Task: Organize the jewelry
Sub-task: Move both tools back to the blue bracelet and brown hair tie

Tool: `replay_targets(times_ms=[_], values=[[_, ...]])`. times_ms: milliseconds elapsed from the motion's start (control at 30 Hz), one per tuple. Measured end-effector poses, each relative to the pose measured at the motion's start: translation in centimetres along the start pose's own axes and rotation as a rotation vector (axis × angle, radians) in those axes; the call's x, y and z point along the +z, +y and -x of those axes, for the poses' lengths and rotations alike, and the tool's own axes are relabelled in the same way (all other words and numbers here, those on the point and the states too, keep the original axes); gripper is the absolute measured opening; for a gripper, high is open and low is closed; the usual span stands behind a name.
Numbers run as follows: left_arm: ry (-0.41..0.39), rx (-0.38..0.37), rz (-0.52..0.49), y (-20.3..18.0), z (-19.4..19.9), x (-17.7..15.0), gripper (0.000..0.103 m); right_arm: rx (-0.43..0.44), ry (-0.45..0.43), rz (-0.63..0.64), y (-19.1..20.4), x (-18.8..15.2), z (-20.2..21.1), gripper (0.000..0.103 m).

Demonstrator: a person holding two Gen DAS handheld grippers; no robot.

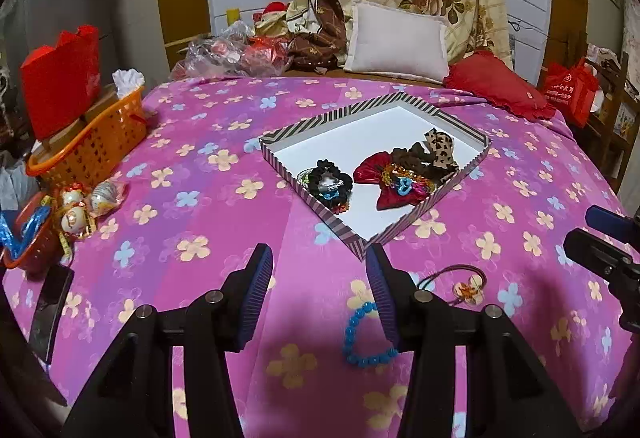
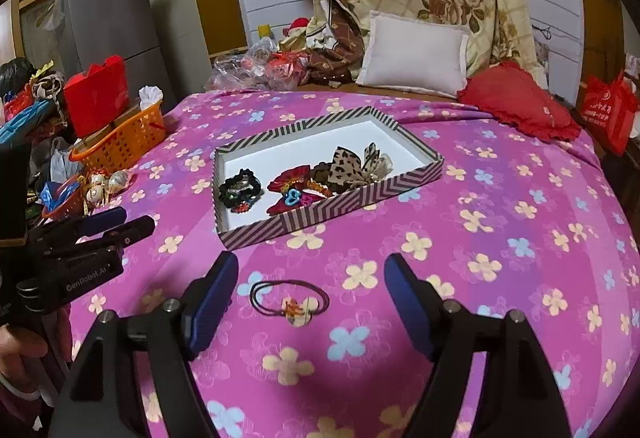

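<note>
A striped box (image 1: pixel 280 157) (image 2: pixel 332 213) lies on the pink flowered bedspread and holds black scrunchies (image 1: pixel 330 179) (image 2: pixel 240 185), a red bow (image 1: pixel 380 173) (image 2: pixel 292 177) and leopard-print hair ties (image 1: pixel 440 151) (image 2: pixel 348 165). My left gripper (image 1: pixel 320 266) is open and empty just in front of the box. A blue bead bracelet (image 1: pixel 362 338) lies between its fingers, partly hidden by the right finger. My right gripper (image 2: pixel 310 274) is open and empty over a brown hair tie with a charm (image 2: pixel 290 302), which also shows in the left wrist view (image 1: pixel 464 284).
An orange basket (image 1: pixel 96 141) (image 2: pixel 124 141), a red bag (image 1: pixel 60 73) and small trinkets (image 1: pixel 80 209) crowd the bed's left edge. A white pillow (image 1: pixel 400 37) (image 2: pixel 416 53) and red cushion (image 1: pixel 496 85) (image 2: pixel 516 101) lie at the head.
</note>
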State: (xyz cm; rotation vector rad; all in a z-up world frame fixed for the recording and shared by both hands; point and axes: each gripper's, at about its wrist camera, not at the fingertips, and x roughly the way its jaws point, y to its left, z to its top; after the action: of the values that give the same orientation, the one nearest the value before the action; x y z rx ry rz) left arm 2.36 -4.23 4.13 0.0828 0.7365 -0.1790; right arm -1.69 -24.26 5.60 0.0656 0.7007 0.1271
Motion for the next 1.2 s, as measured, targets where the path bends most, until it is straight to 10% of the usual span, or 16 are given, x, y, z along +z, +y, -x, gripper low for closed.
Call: replay_targets(times_ms=[1200], values=[[0.024,-0.024,0.0,-0.2,0.5,-1.9,0.044,-0.02,0.066,0.018,0.4,-2.2,-1.2,0.087]])
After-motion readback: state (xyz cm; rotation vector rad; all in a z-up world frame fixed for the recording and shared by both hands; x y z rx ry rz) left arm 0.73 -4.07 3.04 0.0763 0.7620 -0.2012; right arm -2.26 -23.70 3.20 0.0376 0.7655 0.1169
